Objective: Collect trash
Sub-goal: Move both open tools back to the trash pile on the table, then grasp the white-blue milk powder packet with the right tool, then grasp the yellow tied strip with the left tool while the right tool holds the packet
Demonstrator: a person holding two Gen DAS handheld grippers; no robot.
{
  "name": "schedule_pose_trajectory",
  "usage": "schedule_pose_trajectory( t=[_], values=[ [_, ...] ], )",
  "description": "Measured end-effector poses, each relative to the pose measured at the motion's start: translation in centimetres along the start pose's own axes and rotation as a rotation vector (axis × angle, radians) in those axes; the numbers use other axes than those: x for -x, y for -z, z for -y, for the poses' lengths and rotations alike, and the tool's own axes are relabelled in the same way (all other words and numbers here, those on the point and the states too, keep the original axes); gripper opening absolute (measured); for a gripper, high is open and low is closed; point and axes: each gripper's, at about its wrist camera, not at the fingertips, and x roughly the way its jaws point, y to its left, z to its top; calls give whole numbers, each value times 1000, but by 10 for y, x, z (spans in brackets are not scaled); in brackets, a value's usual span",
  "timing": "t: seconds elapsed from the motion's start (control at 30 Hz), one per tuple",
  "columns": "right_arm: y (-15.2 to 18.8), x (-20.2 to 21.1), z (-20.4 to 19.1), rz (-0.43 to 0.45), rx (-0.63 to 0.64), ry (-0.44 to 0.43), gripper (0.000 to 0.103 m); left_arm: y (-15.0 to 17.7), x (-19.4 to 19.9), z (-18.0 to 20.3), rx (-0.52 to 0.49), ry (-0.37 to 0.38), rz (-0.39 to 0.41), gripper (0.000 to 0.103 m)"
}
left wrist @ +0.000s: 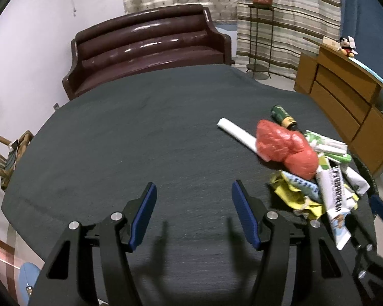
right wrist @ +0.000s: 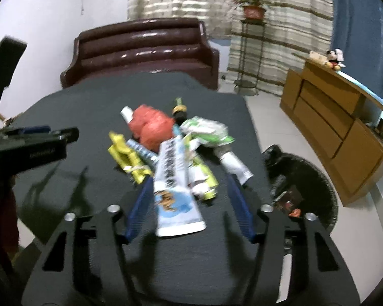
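A heap of trash lies on the dark table (left wrist: 140,127): a red plastic bag (right wrist: 150,125), a yellow wrapper (right wrist: 126,155), green-and-white wrappers (right wrist: 206,132), a dark green bottle (right wrist: 180,109) and a white-and-blue tube (right wrist: 176,186). My right gripper (right wrist: 190,186) is open, its blue pads on either side of that tube's near end and of a smaller yellow-green tube (right wrist: 204,181), with a gap on each side. My left gripper (left wrist: 194,193) stands open over bare cloth, left of the heap (left wrist: 306,168), with nothing between its fingers.
A black bin (right wrist: 306,178) with some rubbish in it stands on the floor off the table's right edge. A brown leather sofa (left wrist: 150,43) is behind the table, with a wooden cabinet (left wrist: 344,97) and a plant stand (left wrist: 260,38) to the right.
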Motion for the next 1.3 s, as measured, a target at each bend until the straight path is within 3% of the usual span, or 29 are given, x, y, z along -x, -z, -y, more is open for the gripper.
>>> schedule_pose_trajectory(
  t=[0.2, 0.3, 0.7, 1.07, 1.3],
  values=[
    [8, -15, -10, -51, 17, -1, 51, 1, -7, -5, 6, -3, -17, 60],
    [10, -21, -12, -74, 20, -5, 37, 1, -9, -7, 10, 1, -21, 60],
    [1, 5, -12, 18, 27, 17, 37, 2, -12, -1, -3, 29, -36, 60],
    [-9, 19, 44, 72, -69, 104, 37, 1, -7, 41, -61, 100, -33, 64],
    [-9, 21, 64, 91, -109, 104, 37, -3, -14, 71, -79, 121, -64, 64]
  ],
)
